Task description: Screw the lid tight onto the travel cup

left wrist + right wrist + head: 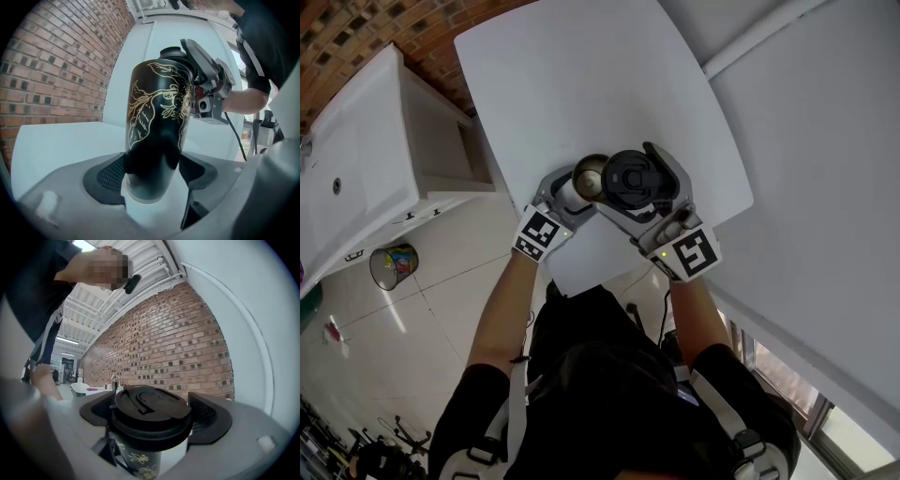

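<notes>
The travel cup (159, 117) is black with a gold flower pattern. It stands between the pads of my left gripper (152, 174), which press its lower body on both sides. From above, only a silver-coloured end of the cup (589, 178) shows at the left gripper (579, 185). The black lid (150, 411) sits on top of the cup (136, 460), and my right gripper (150, 417) is shut on its rim. In the head view, the lid (630, 176) lies between the right gripper (639, 180) jaws, above the near part of the white table (581, 75). The right gripper (206, 89) reaches in at the cup's top.
A white counter with a sink (356, 141) stands to the left of the table. A mesh bin (394, 265) sits on the tiled floor below it. A pale wall (825, 187) runs along the right, and a brick wall (56, 70) lies beyond the table.
</notes>
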The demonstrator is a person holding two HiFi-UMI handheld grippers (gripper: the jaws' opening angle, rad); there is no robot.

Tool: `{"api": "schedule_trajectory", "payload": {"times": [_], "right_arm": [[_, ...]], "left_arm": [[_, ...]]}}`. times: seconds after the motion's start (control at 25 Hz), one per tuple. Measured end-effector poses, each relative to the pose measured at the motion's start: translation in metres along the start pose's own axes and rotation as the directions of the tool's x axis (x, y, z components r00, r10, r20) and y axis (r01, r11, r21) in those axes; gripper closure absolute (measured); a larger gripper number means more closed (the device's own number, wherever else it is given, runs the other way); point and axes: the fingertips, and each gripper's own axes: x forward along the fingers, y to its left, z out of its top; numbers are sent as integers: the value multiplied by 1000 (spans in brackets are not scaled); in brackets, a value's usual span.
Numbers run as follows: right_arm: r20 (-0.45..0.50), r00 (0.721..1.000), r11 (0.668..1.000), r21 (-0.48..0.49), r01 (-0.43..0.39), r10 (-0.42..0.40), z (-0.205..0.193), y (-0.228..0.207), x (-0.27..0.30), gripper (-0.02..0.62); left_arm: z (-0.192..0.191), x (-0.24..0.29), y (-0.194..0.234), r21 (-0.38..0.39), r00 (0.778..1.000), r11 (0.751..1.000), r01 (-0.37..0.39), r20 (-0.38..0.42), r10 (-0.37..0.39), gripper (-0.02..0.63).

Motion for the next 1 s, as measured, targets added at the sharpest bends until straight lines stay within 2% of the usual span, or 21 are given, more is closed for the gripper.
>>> {"api": "schedule_trajectory", "payload": {"times": [0.24, 0.48, 1.0], "right_arm": [[0, 998, 997, -43, -67, 67, -3, 11, 28, 117], [-62, 992, 992, -45, -116, 113, -21, 28, 39, 117], [-64, 995, 996, -45, -79, 76, -38, 31, 37, 117]], "left_arm": [[2, 0, -1, -20, 1000, 1000, 21, -2, -21, 245], [3, 0, -2, -24, 1000, 999, 28, -5, -28, 245], [3, -3, -4, -21, 999, 999, 38, -8, -39, 244]]}}
